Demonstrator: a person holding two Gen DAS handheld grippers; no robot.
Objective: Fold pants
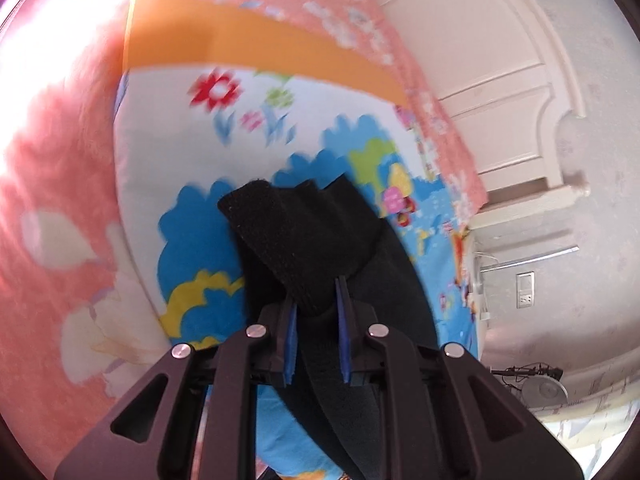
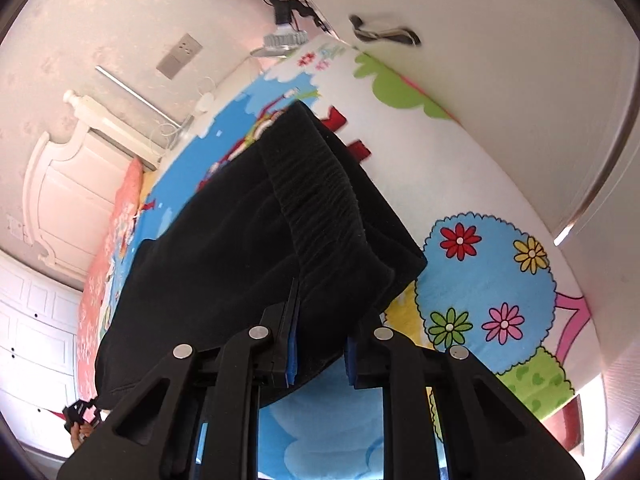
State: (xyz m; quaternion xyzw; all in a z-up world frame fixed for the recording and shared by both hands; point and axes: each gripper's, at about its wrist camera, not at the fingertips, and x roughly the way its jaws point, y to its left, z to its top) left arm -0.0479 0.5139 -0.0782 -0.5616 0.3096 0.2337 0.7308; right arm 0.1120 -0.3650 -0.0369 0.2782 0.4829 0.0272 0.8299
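Pinching black pants (image 1: 304, 240) w/ both claws over the cartoon sheet (image 1: 192, 240). Left gripper (image 1: 316, 312) is clamping a bunched fold of fabric btwn its blue pads (image 1: 342, 320), jaws nearly together; cloth is trailing down under the claw twd the camera. Right gripper (image 2: 320, 320) is squeezing the pants (image 2: 248, 232) by the ribbed waistband (image 2: 320, 208), jaws pressed tight on it. Rest of the pants is hanging and spreading left of the waistband, above the sheet (image 2: 480, 280). Pink blanket (image 1: 60, 200) is lying beside the sheet, headboard (image 2: 60, 184) beyond it.
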